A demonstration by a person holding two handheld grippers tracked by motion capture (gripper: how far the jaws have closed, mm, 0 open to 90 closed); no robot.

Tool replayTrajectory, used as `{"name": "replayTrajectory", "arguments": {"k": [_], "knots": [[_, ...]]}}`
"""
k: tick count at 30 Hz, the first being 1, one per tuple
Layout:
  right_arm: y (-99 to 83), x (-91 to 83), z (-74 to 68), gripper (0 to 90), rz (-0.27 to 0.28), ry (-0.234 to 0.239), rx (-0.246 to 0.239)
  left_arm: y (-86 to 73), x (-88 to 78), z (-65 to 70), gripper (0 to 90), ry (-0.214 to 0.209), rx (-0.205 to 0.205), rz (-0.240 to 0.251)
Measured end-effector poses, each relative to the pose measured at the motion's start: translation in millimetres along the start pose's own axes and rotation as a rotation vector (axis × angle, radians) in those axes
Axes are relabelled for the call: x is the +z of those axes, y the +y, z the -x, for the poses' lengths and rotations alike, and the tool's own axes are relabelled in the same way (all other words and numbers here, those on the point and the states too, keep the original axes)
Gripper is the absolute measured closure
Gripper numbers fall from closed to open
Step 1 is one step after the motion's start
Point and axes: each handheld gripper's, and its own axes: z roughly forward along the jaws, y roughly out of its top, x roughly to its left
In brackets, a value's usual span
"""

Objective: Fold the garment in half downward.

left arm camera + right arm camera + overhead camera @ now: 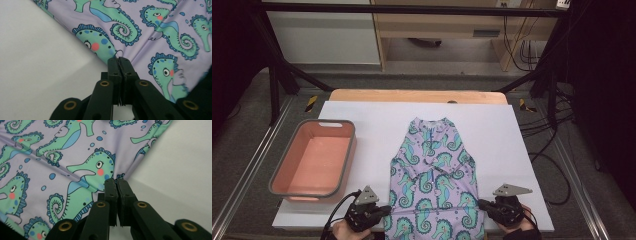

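Both grippers pinch the side edges of the seahorse shirt near the bottom of the frame.

In the high view the shirt (pixel 432 180) lies flat on the white sheet (pixel 522 150) at centre, collar toward the top, hem running off the bottom edge. The left gripper (pixel 384 210) sits at lower left, its jaws clamped on the shirt's left edge; in the left gripper view (pixel 119 60) the two black jaws meet with a thin fold of lilac cloth (pixel 150 32) caught at their tips. The right gripper (pixel 480 204) sits at lower right, jaws likewise closed on the right edge; in the right gripper view (pixel 115 180) the tips grip the fabric (pixel 75 157) just under a seahorse's head. A pink bin (pixel 314 157) stands on the sheet at left, apart from the shirt.
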Motion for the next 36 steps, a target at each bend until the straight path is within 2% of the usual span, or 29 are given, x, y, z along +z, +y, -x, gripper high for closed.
{"name": "replayTrajectory", "arguments": {"k": [4,7,9,11,14,16,22,23,28,36], "knots": [[-4.3,-0.9,-4.5,84.8,-0.006,0.012,-0.019,-3.0,0.8,0.9,87.5,-0.003,0.018,0.001],[-3.0,0.7,-5.1,70.5,0.011,-0.013,-0.032,1.4,1.5,-2.4,83.9,0.0,0.022,0.004],[-1.4,0.5,-3.2,51.4,0.044,-0.023,-0.043,5.2,-1.2,-5.7,74.3,0.011,0.027,0.026],[0.7,1.1,-0.5,37.2,0.093,-0.042,-0.045,10.0,-2.7,-10.5,66.0,0.003,0.018,0.046],[4.9,2.8,4.2,22.7,0.127,-0.053,-0.048,16.4,-2.7,-15.5,49.4,0.007,0.034,0.086],[9.0,4.8,7.3,17.8,0.135,-0.055,-0.036,21.2,-1.3,-18.1,36.7,0.021,0.042,0.104],[21.8,10.1,16.0,12.6,0.15,-0.055,-0.033,36.8,4.7,-26.3,14.8,0.039,0.051,0.136],[24.2,11.0,17.0,12.3,0.154,-0.057,-0.032,39.5,5.2,-27.6,13.4,0.044,0.052,0.14],[35.5,15.1,20.5,9.9,0.175,-0.058,-0.038,53.9,8.2,-36.0,9.3,0.035,0.045,0.149],[51.0,25.7,26.6,7.9,0.183,-0.05,-0.035,72.3,17.1,-46.1,9.2,0.033,0.052,0.16]]}}
